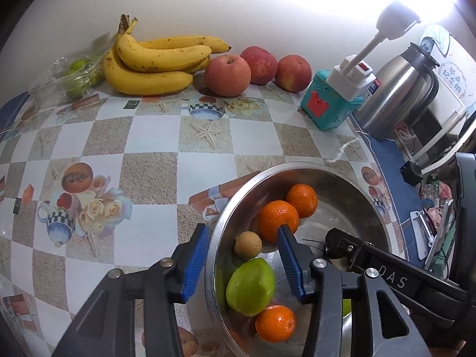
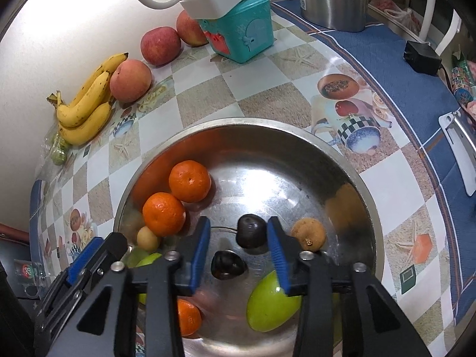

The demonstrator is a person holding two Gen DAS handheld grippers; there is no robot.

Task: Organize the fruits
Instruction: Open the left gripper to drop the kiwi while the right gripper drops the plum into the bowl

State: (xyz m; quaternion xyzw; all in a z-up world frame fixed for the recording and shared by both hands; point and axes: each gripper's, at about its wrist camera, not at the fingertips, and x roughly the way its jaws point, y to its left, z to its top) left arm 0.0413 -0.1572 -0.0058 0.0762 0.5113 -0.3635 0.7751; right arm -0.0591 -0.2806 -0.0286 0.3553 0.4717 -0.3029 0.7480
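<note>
**Both tools parted over the fruit bowl**

Blue-padded and nearest the lens, the right tool [image 2: 238, 238] hangs over the steel bowl [image 2: 297, 132] with its jaws apart and nothing pressed; a dark fruit [image 2: 250, 231] sits in the gap, a second dark fruit [image 2: 227, 265] just below it. The left tool [image 1: 242, 255] is also open and straddles the bowl's near wall, one pad outside, one inside touching an orange [image 1: 278, 220]. Also in the bowl are a green fruit [image 1: 250, 286], two more oranges and small brown fruits.

Risk, as I judge it: the round fruit may roll on the slick metal if nudged, and the pad outside the rim could tip or shove the bowl.

Beyond the bowl, toward the wall, the table [image 1: 154, 136] is bare up to the bananas [image 1: 154, 65] and apples [image 1: 227, 74].
</note>
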